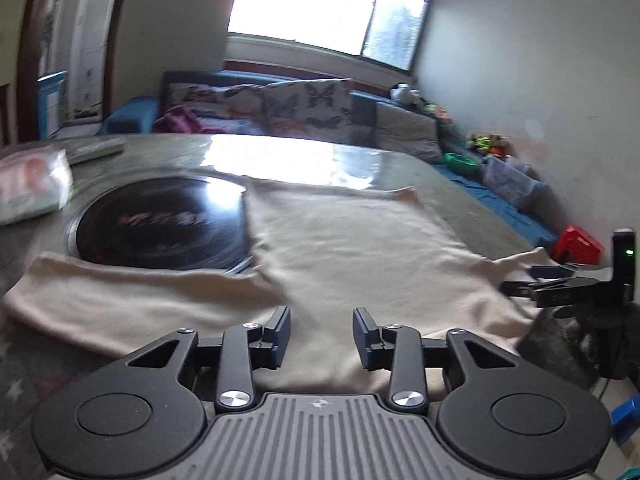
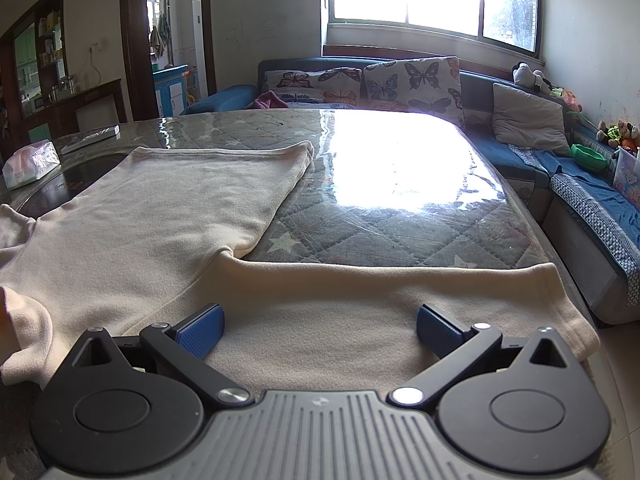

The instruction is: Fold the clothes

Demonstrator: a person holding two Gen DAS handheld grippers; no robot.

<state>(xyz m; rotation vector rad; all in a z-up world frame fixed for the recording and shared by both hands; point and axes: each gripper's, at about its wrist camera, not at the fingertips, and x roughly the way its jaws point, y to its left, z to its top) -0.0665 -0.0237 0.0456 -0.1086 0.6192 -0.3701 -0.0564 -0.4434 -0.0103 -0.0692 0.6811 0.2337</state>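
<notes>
Left tongs [image 1: 322, 332] hang partly open with nothing between them, right over the near middle of the cream shirt [image 1: 352, 240]. Right tongs [image 2: 319, 326] are spread wide, empty too, above the right sleeve [image 2: 400, 292]. The shirt lies flat on the table [image 2: 400, 208], body running away toward the window, sleeves sideways. I'd guess that sleeve goes first, right hand's closest.

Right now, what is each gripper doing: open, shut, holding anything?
Left gripper: open, nothing between the pads, above the cream shirt.
Right gripper: wide open, holding nothing, over the shirt's sleeve.
</notes>
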